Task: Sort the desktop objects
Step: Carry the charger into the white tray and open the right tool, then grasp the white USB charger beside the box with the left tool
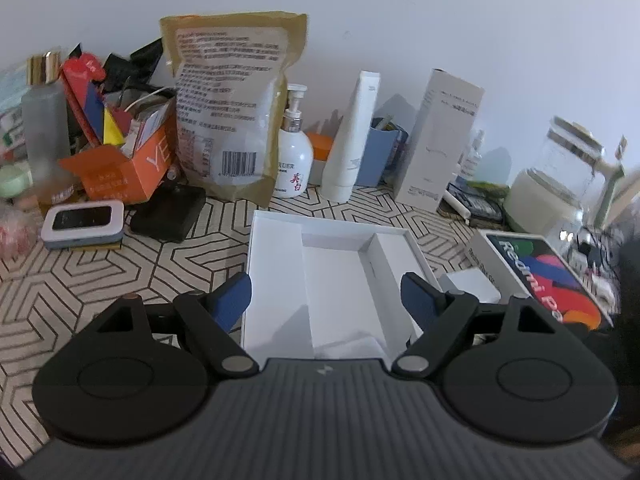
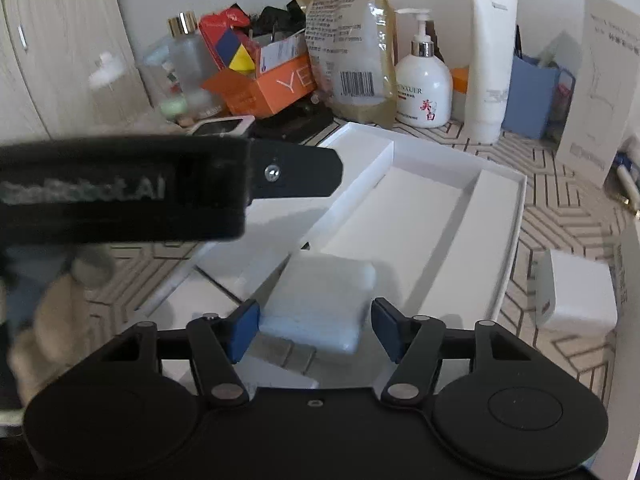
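- Two claws in play here. The right gripper (image 2: 316,330) has its blue pads spread apart with nothing clamped, and a white foam-looking block (image 2: 320,300) sits right between them, its near edge at the fingertips. The pads look just clear of its sides, though I can't swear the left one isn't brushing it.
- That block lies at the near end of the open white box (image 2: 514,216), partly over its edge as far as I can tell. The box's middle recess runs straight ahead of the claw.
- Handling guess: the block looks light and a bit squishy, with rounded corners and a matte surface. So not slippery, but it could dent or pop out if squeezed hard. I'd take it across the two long sides, near the middle, with a soft squeeze.
- The left gripper (image 1: 326,300) is also wide open and empty, with its pads straddling the near end of the same box, one on each side.
- The box itself is thin card: stiff enough, super light, will skate around on the patterned desk (image 1: 100,276) if nudged.
- Just right of the right claw there's a small white charger-type cube (image 2: 576,296) sitting on the desk, hard and smooth, probably slicker.
- Further right of the left claw lies the colourful Redmi lid (image 1: 548,276).
- Can't tell whether the block is going into the box or coming out; the scene fits either.
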A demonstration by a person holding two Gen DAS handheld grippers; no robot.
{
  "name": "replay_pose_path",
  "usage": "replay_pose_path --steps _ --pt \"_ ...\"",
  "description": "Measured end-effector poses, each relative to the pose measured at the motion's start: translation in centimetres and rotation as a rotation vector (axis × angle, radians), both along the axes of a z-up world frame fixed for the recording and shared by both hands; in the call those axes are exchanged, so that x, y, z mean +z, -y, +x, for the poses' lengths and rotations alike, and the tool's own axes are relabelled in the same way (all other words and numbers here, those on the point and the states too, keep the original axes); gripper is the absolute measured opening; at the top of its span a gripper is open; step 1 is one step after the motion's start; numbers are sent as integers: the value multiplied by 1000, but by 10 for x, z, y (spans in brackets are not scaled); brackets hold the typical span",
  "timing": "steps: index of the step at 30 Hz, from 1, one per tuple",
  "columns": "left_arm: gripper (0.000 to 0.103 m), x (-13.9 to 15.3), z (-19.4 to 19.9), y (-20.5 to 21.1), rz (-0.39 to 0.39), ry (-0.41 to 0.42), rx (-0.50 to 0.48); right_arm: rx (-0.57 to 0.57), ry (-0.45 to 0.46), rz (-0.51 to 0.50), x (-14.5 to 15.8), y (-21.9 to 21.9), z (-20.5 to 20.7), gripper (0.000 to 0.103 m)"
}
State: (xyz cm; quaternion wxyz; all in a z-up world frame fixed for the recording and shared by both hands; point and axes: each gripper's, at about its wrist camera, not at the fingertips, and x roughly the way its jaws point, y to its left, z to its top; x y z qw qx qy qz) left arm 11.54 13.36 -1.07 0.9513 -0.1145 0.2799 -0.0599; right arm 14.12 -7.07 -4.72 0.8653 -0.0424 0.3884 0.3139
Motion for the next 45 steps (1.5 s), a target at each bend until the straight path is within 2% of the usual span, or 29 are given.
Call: replay_pose_path --steps 1,2,4,7,10,13,15,16,17,20,21,25,28,31,34,39,40,45 --pt "82 -1 1 -2 -11 -6 11 -11 0 12 1 7 0 67" --pt "82 -1 2 -1 -8 -9 11 -22 -1 24 3 15 0 74" --pt "82 -1 1 3 10 4 -4 -44 -1 49 6 30 0 81" --pt "82 0 3 16 26 6 -46 -77 -2 85 10 52 -1 81" --pt "82 6 10 39 97 -34 -54 -110 -3 122 14 74 -1 81" --pt "82 16 17 72 155 -48 -165 -142 -4 158 18 97 -1 81" --pt "82 17 26 96 154 -96 -258 -164 -4 183 21 111 -1 81" --pt "82 17 31 107 176 -124 -278 -175 -4 195 23 119 -1 81" --pt "82 16 35 121 231 -145 -289 -186 -5 207 24 126 -1 81" --pt "77 15 39 161 451 -137 -361 -219 -5 244 28 149 -2 81" --pt "77 14 41 169 482 -136 -372 -230 -6 256 30 156 -2 81" --pt "77 10 55 183 482 -119 -457 -265 -25 282 24 164 11 81" --pt "77 -1 61 197 579 -60 -549 -289 -48 294 21 169 15 80" --pt "77 -12 69 205 646 -59 -625 -313 -70 305 19 175 18 81" --pt "77 -17 79 210 662 -94 -675 -330 -86 311 17 178 21 81" --pt "77 -24 102 216 630 -136 -710 -344 -95 310 14 179 23 80" --pt "77 -27 105 217 635 -153 -709 -347 -97 310 13 179 23 81" --pt "69 -35 107 208 564 -158 -671 -361 -107 309 10 179 26 81"
